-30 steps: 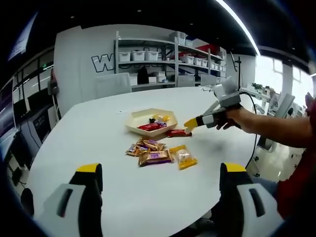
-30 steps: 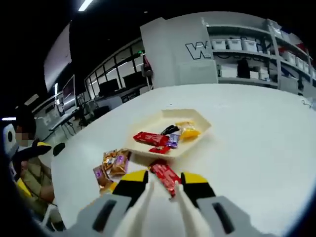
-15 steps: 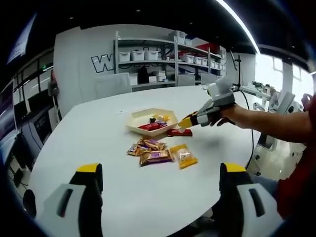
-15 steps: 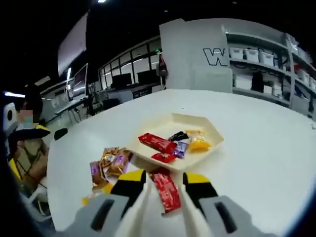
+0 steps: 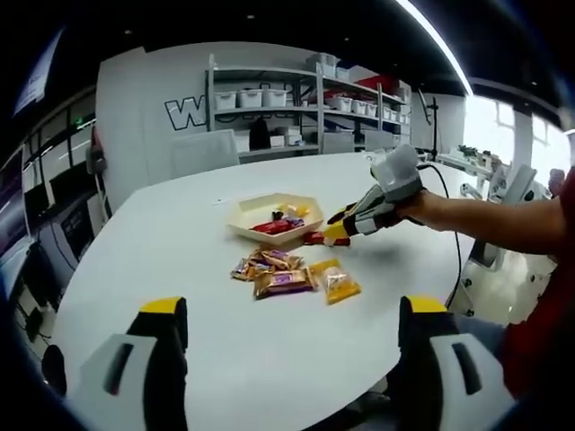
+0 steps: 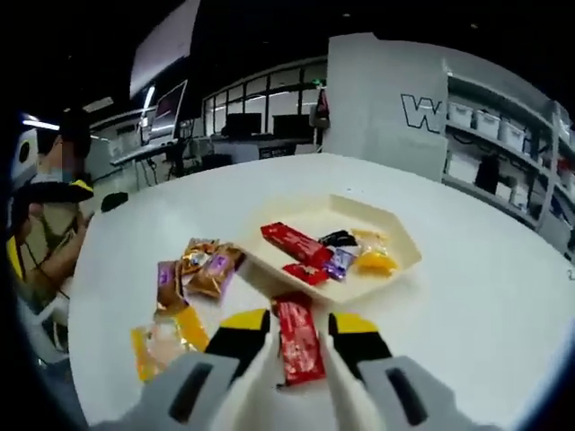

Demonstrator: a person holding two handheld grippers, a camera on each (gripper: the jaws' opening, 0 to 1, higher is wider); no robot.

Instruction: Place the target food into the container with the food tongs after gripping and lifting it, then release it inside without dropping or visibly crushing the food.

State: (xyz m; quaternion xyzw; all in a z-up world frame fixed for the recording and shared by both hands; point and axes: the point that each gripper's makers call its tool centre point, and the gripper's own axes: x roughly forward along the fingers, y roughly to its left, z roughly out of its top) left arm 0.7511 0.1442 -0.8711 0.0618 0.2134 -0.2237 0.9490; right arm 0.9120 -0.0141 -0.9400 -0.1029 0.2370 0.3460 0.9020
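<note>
The red snack bar [image 6: 298, 339] lies flat on the white table [image 6: 485, 296], just in front of the cream hexagonal tray [image 6: 400, 269] that already holds several wrapped sweets. The right gripper [image 6: 292, 328] straddles it, jaws parted on either side, not closed on it. The bar looks light, thin and flat in a glossy wrapper, likely slippery and easy to crush; it probably wants a gentle pinch across its long edges near the middle. The left gripper [image 5: 292, 314] hangs well back with jaws wide and holding nothing, a small pile of wrapped snacks [image 5: 274, 274] beyond it.
</note>
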